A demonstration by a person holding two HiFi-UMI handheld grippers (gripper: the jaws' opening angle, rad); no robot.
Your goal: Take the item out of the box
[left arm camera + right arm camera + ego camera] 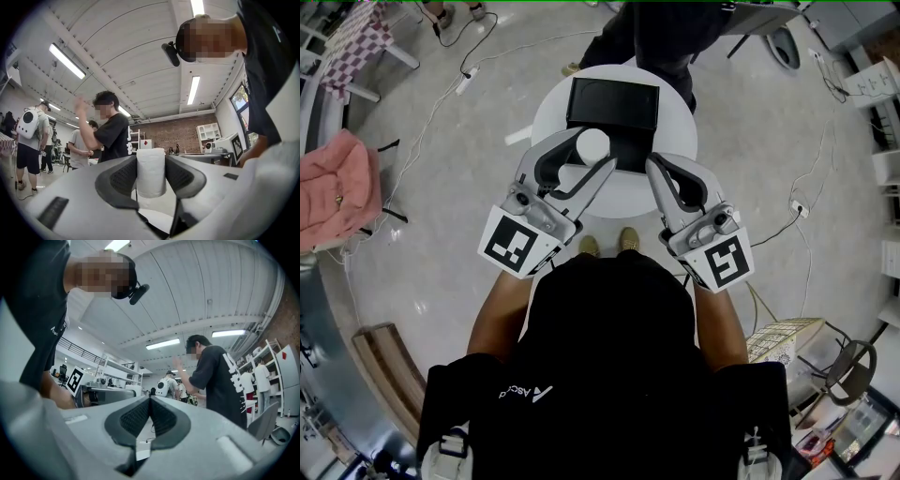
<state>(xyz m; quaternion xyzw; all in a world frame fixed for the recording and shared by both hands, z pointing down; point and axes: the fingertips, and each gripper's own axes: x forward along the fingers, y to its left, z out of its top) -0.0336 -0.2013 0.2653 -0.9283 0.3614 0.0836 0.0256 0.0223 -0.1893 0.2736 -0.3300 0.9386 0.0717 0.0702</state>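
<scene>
A black open box (pixel 612 103) lies on the far part of a small round white table (pixel 675 131). My left gripper (pixel 584 155) is shut on a white cylindrical roll (pixel 592 145), held at the box's near left corner. In the left gripper view the roll (pixel 151 172) stands upright between the two dark pads (pixel 123 177), touching both. My right gripper (pixel 654 167) rests at the box's near right corner. Its pads (pixel 140 417) meet with nothing between them. Both gripper cameras point upward toward the ceiling.
A person in dark clothes (pixel 661 37) stands at the far side of the table, seen with a raised hand (pixel 110 126) in both gripper views. Cables and a power strip (pixel 464 80) lie on the floor. A pink cloth (pixel 337 187) sits at left.
</scene>
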